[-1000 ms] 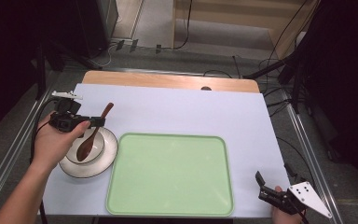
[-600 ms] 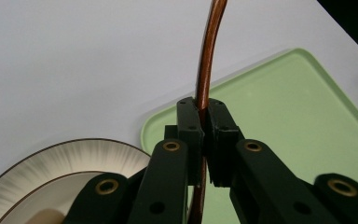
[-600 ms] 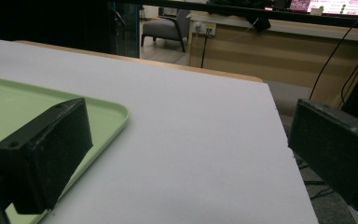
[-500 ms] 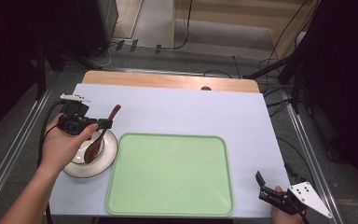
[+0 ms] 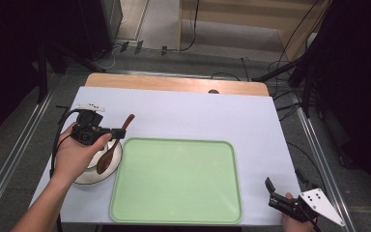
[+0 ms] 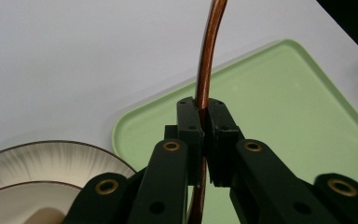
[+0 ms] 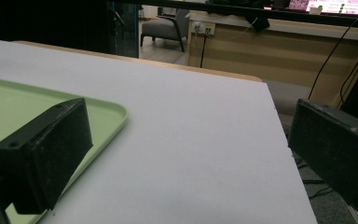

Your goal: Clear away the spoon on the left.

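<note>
A white-covered tabletop [image 5: 183, 116] with a bare wooden strip along its far edge carries a large pale green rectangular tray [image 5: 176, 181] with rounded corners, set toward the near side. Just left of the tray sits a round white ceramic plate [image 5: 112, 162] with a thin dark rim, its edge close to the tray's left border.

The left tongs [image 5: 121, 132], held in the person's left hand [image 5: 75, 154] above the plate, are clamped on the handle of a dark brown wooden spoon [image 5: 107, 157]. In the left gripper view the two black jaws press together on the slim, glossy handle, which curves up and away past them, over the white surface beside the tray's far corner. From above, the spoon's bowl hangs down over the plate, while the handle's tip points to the far right, beyond the plate's rim.

The right tongs [image 5: 273, 192] rest low at the near right corner of the tabletop, just off the tray's right edge, with their jaws wide apart and nothing between them. The right gripper view looks across bare white surface, the tray's corner lying beside the left jaw.
</note>
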`<state>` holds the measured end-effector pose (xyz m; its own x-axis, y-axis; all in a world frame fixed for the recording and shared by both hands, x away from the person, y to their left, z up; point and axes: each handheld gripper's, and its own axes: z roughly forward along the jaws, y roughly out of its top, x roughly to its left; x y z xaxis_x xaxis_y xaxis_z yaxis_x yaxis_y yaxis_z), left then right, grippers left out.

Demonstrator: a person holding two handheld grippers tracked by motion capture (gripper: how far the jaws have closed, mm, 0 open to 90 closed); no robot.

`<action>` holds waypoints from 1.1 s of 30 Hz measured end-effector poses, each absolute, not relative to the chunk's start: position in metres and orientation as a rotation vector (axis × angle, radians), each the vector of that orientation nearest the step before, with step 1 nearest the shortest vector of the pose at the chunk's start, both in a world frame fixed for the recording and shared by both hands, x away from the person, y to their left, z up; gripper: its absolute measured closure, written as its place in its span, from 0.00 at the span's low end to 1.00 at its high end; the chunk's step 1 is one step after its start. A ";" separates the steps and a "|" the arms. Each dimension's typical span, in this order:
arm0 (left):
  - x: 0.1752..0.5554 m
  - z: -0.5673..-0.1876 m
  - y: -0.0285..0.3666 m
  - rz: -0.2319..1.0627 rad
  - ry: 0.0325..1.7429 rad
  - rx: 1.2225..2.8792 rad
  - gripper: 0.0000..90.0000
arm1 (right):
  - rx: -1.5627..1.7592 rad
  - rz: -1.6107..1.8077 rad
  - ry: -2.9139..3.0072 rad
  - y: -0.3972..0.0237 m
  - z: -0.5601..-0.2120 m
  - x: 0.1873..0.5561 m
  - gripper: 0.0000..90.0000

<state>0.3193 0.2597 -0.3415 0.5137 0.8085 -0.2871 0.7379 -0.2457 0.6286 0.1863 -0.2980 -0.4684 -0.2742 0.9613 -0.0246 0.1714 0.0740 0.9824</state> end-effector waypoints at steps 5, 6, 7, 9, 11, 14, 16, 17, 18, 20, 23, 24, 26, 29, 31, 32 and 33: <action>0.318 -0.347 0.255 0.099 1.249 2.027 0.95 | 1.161 1.278 1.572 -0.298 -0.468 0.186 0.00; 0.318 -0.347 0.255 0.099 1.249 2.027 0.95 | 1.161 1.278 1.572 -0.298 -0.468 0.186 0.00; 0.317 -0.347 0.254 0.098 1.248 2.025 0.95 | 1.161 1.278 1.572 -0.298 -0.468 0.187 0.00; 0.316 -0.351 0.251 0.086 1.244 2.028 0.95 | 1.162 1.279 1.572 -0.298 -0.468 0.186 0.00; 0.315 -0.354 0.249 0.082 1.245 2.032 0.95 | 1.163 1.278 1.573 -0.298 -0.469 0.187 0.00; 0.315 -0.357 0.248 0.074 1.242 2.032 0.95 | 1.162 1.278 1.572 -0.298 -0.469 0.187 0.00; 0.315 -0.360 0.247 0.064 1.243 2.030 0.95 | 1.162 1.278 1.572 -0.298 -0.468 0.187 0.00; 0.314 -0.363 0.244 0.056 1.243 2.035 0.95 | 1.161 1.277 1.573 -0.298 -0.468 0.187 0.00; 0.314 -0.365 0.243 0.053 1.241 2.039 0.95 | 1.162 1.277 1.572 -0.298 -0.469 0.187 0.00; 0.313 -0.367 0.242 0.050 1.239 2.041 0.95 | 1.162 1.278 1.572 -0.298 -0.469 0.187 0.00; 0.313 -0.371 0.239 0.042 1.246 2.047 0.95 | 1.160 1.278 1.576 -0.297 -0.469 0.187 0.00; 0.313 -0.372 0.238 0.038 1.249 2.052 0.95 | 1.161 1.278 1.577 -0.297 -0.469 0.187 0.00; 0.313 -0.375 0.235 0.033 1.252 2.057 0.95 | 1.160 1.278 1.578 -0.297 -0.469 0.187 0.00; 0.313 -0.379 0.232 0.026 1.255 2.057 0.95 | 1.161 1.279 1.575 -0.298 -0.469 0.187 0.00; 0.314 -0.383 0.229 0.017 1.260 2.064 0.95 | 1.161 1.281 1.575 -0.298 -0.469 0.187 0.00; 0.314 -0.383 0.229 0.017 1.260 2.064 0.95 | 1.161 1.281 1.575 -0.298 -0.469 0.187 0.00; 0.314 -0.385 0.229 0.016 1.264 2.064 0.95 | 1.160 1.280 1.576 -0.298 -0.469 0.187 0.00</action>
